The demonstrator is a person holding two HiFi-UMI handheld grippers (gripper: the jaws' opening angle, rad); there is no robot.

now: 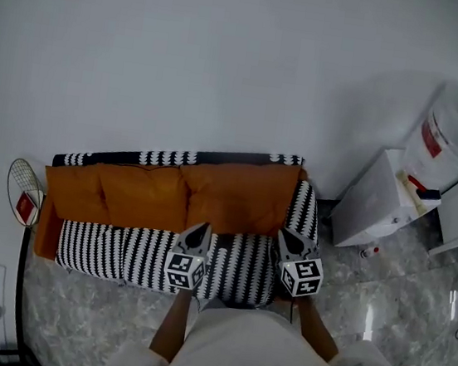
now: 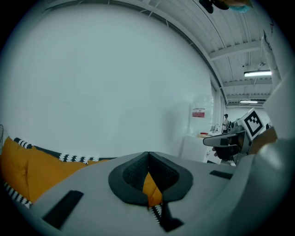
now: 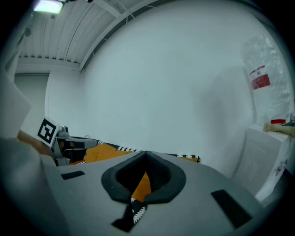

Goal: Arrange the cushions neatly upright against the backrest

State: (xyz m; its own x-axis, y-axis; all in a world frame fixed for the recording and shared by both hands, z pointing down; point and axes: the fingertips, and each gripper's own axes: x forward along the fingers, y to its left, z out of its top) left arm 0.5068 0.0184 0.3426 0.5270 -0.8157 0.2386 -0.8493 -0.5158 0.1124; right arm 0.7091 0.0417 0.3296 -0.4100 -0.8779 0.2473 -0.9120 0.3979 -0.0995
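Orange cushions (image 1: 148, 195) stand in a row along the sofa (image 1: 103, 249) backrest. The left gripper (image 1: 200, 227) and the right gripper (image 1: 286, 235) hover above the seat near its right end. Both have their jaws closed and hold nothing.

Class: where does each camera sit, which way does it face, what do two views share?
Head view: on the head, facing down at black-and-white patterned sofa; left tool, right tool, forearms show.
Left gripper view: on left tool, facing white wall; shut jaws show.
Right gripper view: on right tool, same.
Shared: orange fabric cushions.
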